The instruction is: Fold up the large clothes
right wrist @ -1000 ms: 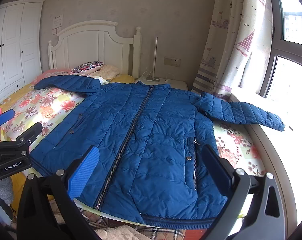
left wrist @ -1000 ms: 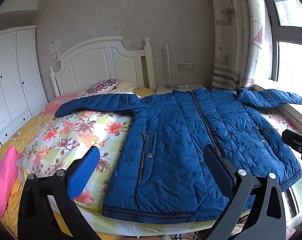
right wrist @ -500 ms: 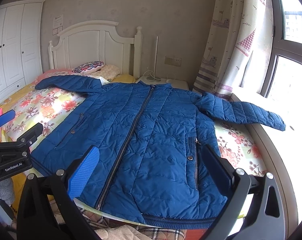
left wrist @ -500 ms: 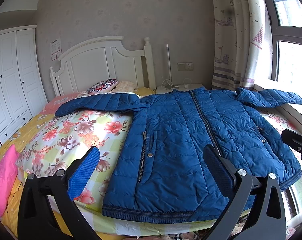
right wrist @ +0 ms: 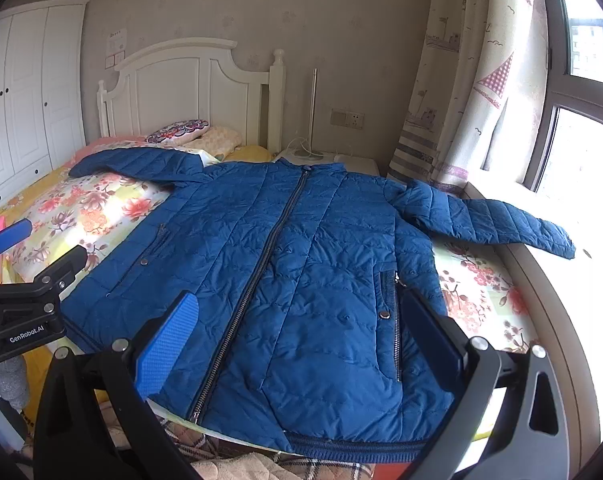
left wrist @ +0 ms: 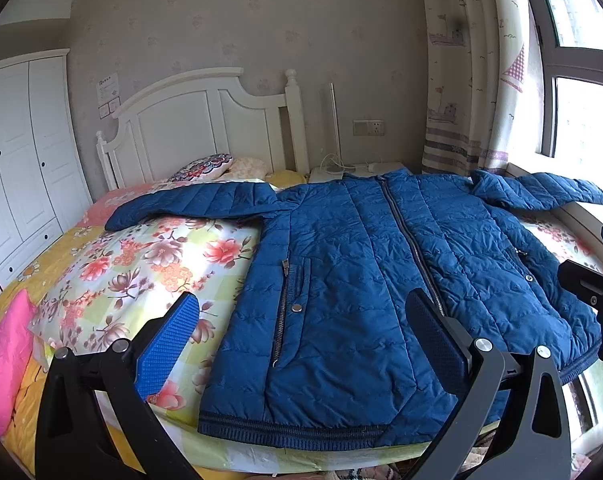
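Lying zipped and flat on your floral bed [left wrist: 113,280], the blue quilted jacket [left wrist: 361,280] spreads both sleeves; your left hand-held gripper [left wrist: 301,336] and right hand-held gripper [right wrist: 297,332] hover wide open, empty.

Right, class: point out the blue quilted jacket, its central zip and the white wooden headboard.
blue quilted jacket [left wrist: 341,264]: left wrist view, front panel.
central zip [right wrist: 269,240]: right wrist view, midway along.
white wooden headboard [right wrist: 173,92]: right wrist view, left panel.

White headboard [left wrist: 205,120], white wardrobe [left wrist: 17,152] left, floral quilt [left wrist: 141,264], patterned curtain [right wrist: 461,80], window [right wrist: 581,80] right.
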A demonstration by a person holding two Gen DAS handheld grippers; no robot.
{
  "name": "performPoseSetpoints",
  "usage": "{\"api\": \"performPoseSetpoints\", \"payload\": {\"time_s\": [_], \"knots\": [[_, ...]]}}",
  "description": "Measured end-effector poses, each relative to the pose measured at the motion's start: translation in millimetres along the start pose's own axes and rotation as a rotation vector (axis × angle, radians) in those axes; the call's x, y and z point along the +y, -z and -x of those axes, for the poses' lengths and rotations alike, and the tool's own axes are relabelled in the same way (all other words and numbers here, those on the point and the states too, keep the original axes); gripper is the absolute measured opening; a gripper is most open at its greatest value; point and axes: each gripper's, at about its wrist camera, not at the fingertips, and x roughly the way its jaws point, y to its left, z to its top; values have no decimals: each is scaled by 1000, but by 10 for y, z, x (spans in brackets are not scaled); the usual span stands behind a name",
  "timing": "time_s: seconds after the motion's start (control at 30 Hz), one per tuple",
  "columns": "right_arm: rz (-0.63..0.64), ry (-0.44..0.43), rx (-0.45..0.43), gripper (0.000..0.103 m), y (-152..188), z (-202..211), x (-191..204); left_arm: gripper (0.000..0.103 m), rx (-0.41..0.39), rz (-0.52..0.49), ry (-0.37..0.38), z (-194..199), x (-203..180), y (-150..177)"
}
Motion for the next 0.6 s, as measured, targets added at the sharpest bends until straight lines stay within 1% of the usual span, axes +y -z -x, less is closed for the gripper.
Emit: {"api": "performPoseSetpoints", "payload": {"time_s": [0.17, 0.37, 0.47, 0.5, 0.53, 0.6], "knots": [[-4, -1, 26, 101, -18, -211, -45, 99, 38, -15, 5, -213, -75, -39], [-48, -9, 46, 101, -34, -477, -212, 99, 87, -24, 6, -537, -180, -107], [-94, 18, 65, 101, -25, -670, -423, 99, 114, -62, 15, -803, -279, -204], [-121, 28, 84, 101, -14, -749, -519, 99, 133, -81, 9, -974, -330, -262], [-174, 35, 115, 101, 9, -871, -696, 99, 150, -88, -1, -1109, -362, -306], [-275, 59, 149, 101, 65, -1041, -1043, 99, 190, -88, -2, -1455, -408, -432]]}}
